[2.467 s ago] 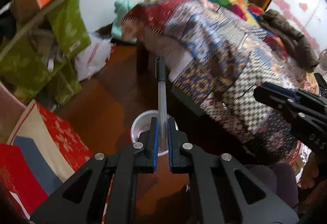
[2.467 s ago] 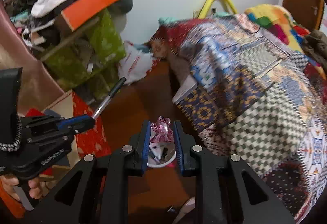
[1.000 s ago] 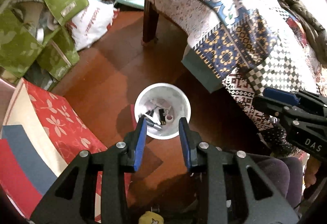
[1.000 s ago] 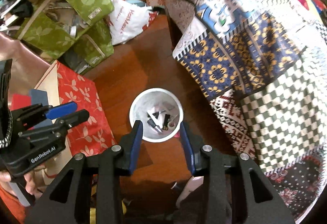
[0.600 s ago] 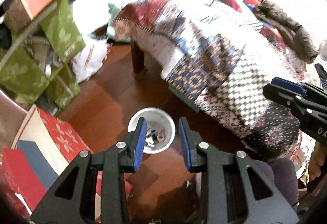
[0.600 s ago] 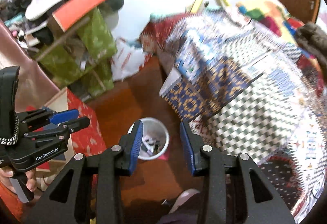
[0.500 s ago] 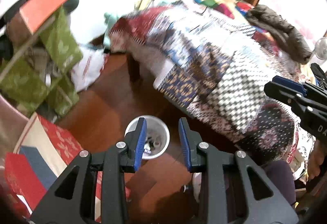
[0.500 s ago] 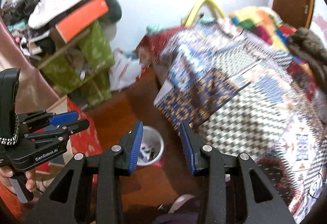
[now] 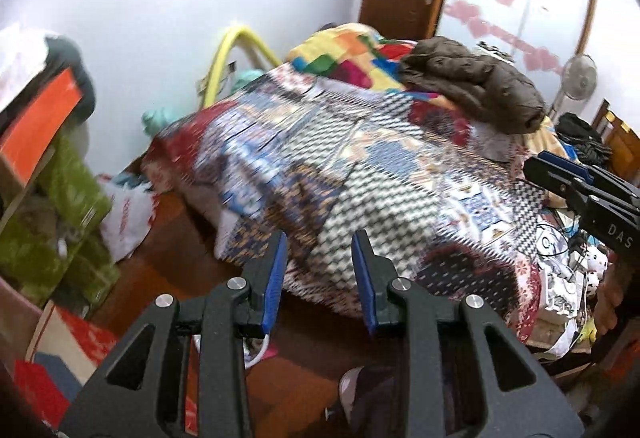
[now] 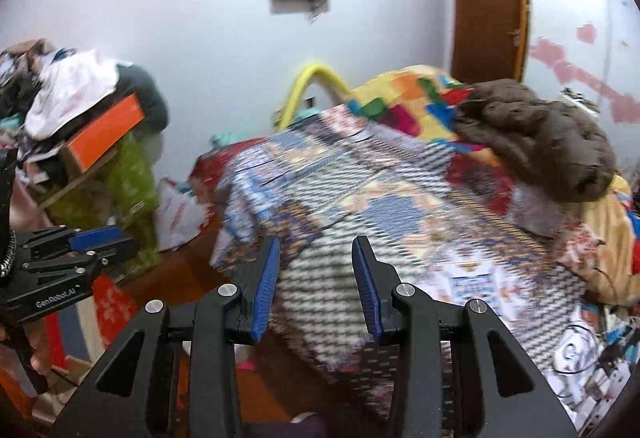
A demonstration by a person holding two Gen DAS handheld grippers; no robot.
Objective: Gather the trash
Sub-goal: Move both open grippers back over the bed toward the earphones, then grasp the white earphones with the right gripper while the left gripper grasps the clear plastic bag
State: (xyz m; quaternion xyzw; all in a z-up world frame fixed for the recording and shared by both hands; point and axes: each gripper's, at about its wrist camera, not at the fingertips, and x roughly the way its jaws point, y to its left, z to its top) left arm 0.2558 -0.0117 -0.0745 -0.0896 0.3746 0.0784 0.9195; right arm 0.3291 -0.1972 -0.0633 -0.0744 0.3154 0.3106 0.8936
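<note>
— Looking for more trash? Both tongs, left [image 9: 318, 270] and right [image 10: 314, 278], gape apart with nothing in them.

— Where is the bin [image 9: 256, 352]?

— Low down, under the left tongs, mostly hidden. Only a bit of white rim shows.

— What now?

— I think: search the quilt [image 9: 360, 174] ahead slowly, pick one small thing, pinch it in the middle.

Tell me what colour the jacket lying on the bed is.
The jacket is dark brown and puffy; it shows best in the right wrist view.

white bin [image 9: 256, 352] mostly hidden behind left gripper [image 9: 318, 274].
</note>
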